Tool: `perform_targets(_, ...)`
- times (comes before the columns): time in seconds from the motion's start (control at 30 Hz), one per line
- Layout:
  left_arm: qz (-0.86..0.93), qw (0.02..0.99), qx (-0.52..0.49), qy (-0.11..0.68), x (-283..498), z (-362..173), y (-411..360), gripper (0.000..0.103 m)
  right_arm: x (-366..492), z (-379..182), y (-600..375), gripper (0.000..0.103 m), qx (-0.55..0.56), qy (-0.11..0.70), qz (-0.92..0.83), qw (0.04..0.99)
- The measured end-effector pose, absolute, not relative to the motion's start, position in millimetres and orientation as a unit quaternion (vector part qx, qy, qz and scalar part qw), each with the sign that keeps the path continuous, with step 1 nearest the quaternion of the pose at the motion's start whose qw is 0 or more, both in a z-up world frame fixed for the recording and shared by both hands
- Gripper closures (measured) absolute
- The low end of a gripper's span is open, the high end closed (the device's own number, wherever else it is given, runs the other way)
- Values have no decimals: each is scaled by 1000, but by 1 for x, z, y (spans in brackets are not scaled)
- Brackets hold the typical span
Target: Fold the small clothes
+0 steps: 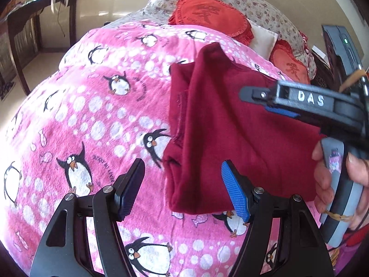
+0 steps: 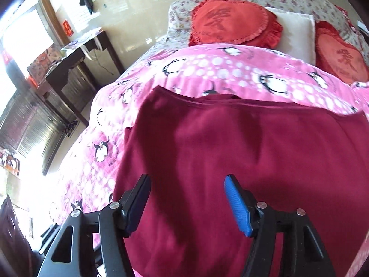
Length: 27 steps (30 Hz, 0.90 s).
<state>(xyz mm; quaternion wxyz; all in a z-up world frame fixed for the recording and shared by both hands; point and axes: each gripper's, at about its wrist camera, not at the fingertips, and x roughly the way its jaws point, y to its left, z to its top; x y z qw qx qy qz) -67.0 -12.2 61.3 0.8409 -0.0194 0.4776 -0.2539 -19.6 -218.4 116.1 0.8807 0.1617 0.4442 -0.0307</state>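
Note:
A dark red garment [image 1: 230, 133] lies folded in layers on the pink penguin blanket [image 1: 92, 115], its stacked edges facing left. My left gripper [image 1: 183, 164] stands open above the blanket at the garment's near left corner, with no cloth pinched between its pads. In the left wrist view my right gripper [image 1: 253, 97] reaches in from the right above the garment, held by a person's hand [image 1: 322, 180]. The right wrist view shows the right gripper [image 2: 188, 177] open over the middle of the red garment [image 2: 230, 150], which fills the view, with the pads apart and free of cloth.
Red heart-shaped cushions [image 2: 233, 23], a white pillow [image 2: 295, 30] and floral pillows [image 1: 253, 2] lie at the head of the bed. A dark wooden table [image 2: 76, 62] stands beside the bed on the left, over a pale floor.

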Motion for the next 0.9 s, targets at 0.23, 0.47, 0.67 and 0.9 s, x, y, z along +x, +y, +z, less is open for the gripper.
perform_targets(0.23, -261, 826, -64, 496, -64, 49, 6, 34, 27, 114, -192, 39, 149, 467, -13, 871)
perform_targets(0.47, -260, 814, -76, 513, -61, 35, 9, 34, 72, 99, -164, 39, 127, 503, -13, 855)
perform_targets(0.67, -259, 814, -81, 513, -62, 31, 11, 34, 98, 83, -136, 32, 49, 532, -51, 844)
perform_targets(0.9, -259, 816, -81, 510, -59, 29, 10, 34, 116, 64, -120, 20, -9, 555, -83, 827)
